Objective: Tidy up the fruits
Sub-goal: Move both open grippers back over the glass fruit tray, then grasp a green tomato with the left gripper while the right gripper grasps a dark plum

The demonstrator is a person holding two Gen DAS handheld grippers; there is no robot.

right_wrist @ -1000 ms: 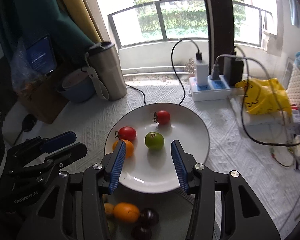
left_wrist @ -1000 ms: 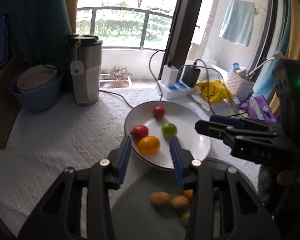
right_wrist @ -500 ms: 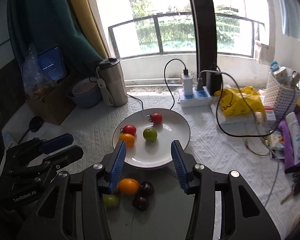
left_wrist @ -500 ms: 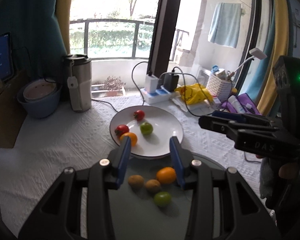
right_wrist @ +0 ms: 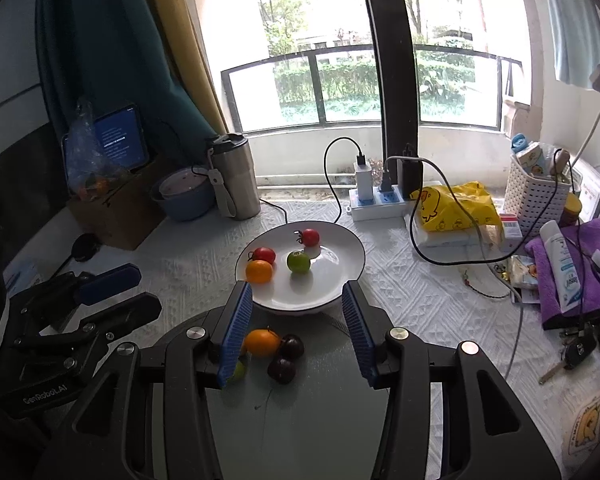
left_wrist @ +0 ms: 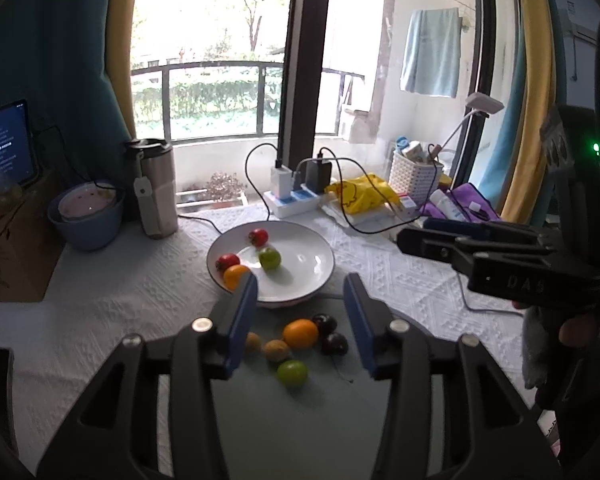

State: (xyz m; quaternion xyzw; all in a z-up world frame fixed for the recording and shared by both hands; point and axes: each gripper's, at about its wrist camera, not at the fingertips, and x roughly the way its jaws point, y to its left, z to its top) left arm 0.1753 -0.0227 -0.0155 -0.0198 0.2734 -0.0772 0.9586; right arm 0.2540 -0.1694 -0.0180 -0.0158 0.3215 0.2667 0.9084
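A white plate [left_wrist: 324, 256] holds two red tomatoes [left_wrist: 259, 236], an orange [left_wrist: 236, 274] and a green fruit [left_wrist: 269, 258]. Nearer me, a grey round mat [left_wrist: 300, 420] carries an orange [left_wrist: 300, 333], two dark plums [left_wrist: 334, 343], two kiwis [left_wrist: 276, 350] and a green lime [left_wrist: 292, 373]. My left gripper [left_wrist: 300, 284] hovers above the mat's far edge; its jaws are opening and hold nothing. My right gripper [right_wrist: 297, 292] hangs open and empty over the same spot, above the plate [right_wrist: 352, 264] rim. Its left finger half hides the lime [right_wrist: 238, 370].
A steel tumbler [right_wrist: 236, 176] and a blue bowl [right_wrist: 186, 196] stand at the back left beside a cardboard box [right_wrist: 112, 216]. A power strip [right_wrist: 376, 200] with trailing cables, a yellow bag [right_wrist: 456, 204], a white basket [right_wrist: 536, 196] and a purple cloth [right_wrist: 580, 276] crowd the right.
Both grippers have drawn back and up from the plate, so the fruits on the grey mat came into view. The left jaws stand wider than before.
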